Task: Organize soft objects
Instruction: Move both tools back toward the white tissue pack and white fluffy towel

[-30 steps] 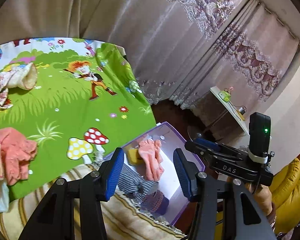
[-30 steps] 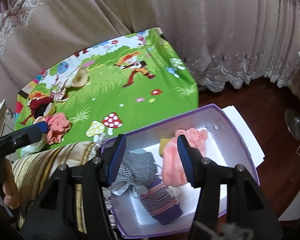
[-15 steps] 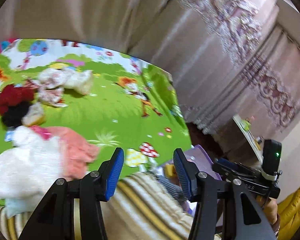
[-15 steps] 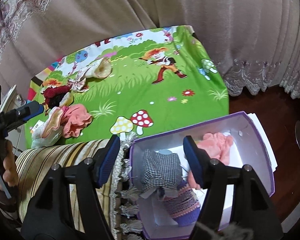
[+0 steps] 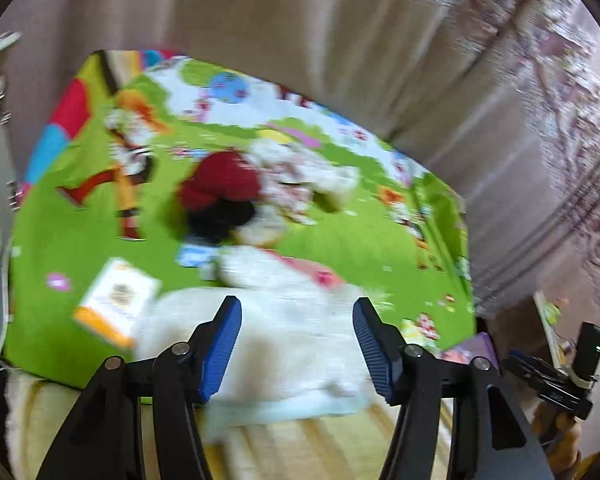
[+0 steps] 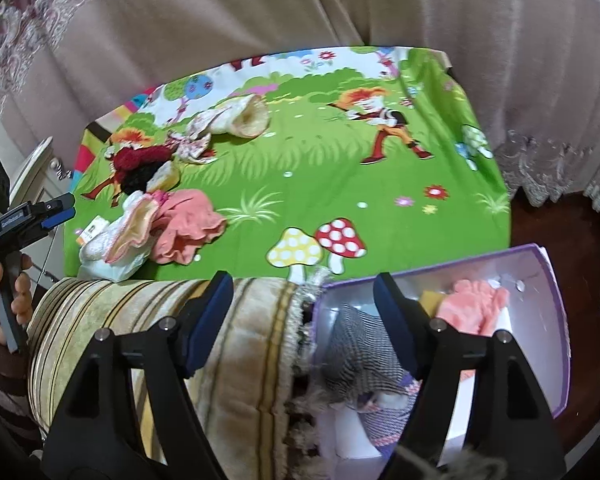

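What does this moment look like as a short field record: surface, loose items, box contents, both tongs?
surface: cartoon play mat
loose items: white fluffy garment, pink garment, red-and-black item, cream floral piece
box: purple box holding checked garment and pink item
left tongs: opening, empty, over the white fluffy garment
right tongs: opening, empty

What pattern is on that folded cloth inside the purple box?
A black-and-white check on the cloth, clearest in the right wrist view.

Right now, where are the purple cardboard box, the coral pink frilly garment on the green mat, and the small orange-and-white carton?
purple cardboard box [image 6: 560,344], right wrist view, right wall.
coral pink frilly garment [image 6: 188,224], right wrist view, middle.
small orange-and-white carton [image 5: 114,304], left wrist view, top face.
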`<act>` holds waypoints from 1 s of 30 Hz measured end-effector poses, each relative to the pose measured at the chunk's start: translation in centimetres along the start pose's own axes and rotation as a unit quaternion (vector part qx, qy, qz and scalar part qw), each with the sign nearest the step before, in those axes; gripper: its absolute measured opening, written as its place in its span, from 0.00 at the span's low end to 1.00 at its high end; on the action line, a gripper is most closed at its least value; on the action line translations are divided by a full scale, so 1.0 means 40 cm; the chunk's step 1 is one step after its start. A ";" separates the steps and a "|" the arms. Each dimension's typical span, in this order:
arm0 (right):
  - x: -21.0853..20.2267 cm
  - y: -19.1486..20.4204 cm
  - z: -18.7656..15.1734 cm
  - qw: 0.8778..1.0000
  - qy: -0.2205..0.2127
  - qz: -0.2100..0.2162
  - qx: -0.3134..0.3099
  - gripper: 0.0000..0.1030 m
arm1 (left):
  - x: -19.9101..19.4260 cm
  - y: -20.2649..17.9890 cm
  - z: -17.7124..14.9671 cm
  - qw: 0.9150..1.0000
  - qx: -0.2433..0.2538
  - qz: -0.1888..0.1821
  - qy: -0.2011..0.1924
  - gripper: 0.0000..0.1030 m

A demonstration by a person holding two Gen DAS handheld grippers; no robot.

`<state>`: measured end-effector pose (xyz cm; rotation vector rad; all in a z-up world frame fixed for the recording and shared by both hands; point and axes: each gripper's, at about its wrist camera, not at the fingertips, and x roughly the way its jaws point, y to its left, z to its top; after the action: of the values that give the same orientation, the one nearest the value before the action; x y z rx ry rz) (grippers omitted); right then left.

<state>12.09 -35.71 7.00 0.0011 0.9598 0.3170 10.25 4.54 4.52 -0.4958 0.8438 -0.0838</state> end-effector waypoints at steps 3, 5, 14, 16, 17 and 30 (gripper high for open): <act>0.023 0.031 0.012 1.000 0.007 0.011 -0.014 0.75 | -0.005 0.073 0.009 0.999 -0.009 0.040 0.008 0.59; 0.038 0.055 0.020 0.999 0.012 0.020 -0.024 0.76 | -0.003 0.114 0.014 0.998 -0.012 0.066 0.017 0.60; 0.097 0.227 0.068 0.991 0.030 0.056 -0.114 0.82 | 0.075 0.208 0.023 0.983 0.024 0.167 0.067 0.60; 0.107 0.277 0.074 0.987 0.033 0.065 -0.143 0.83 | 0.094 0.213 0.019 0.981 0.035 0.177 0.078 0.60; 0.111 0.300 0.076 0.984 0.035 0.069 -0.157 0.84 | 0.104 0.215 0.016 0.978 0.043 0.184 0.083 0.60; 0.214 0.576 0.058 0.933 0.082 0.111 -0.332 0.87 | 0.189 0.227 0.010 0.964 0.092 0.219 0.122 0.67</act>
<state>12.40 -11.14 4.71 -0.5470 0.9783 0.8524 14.48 10.72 -4.64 -0.1156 1.1599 0.1875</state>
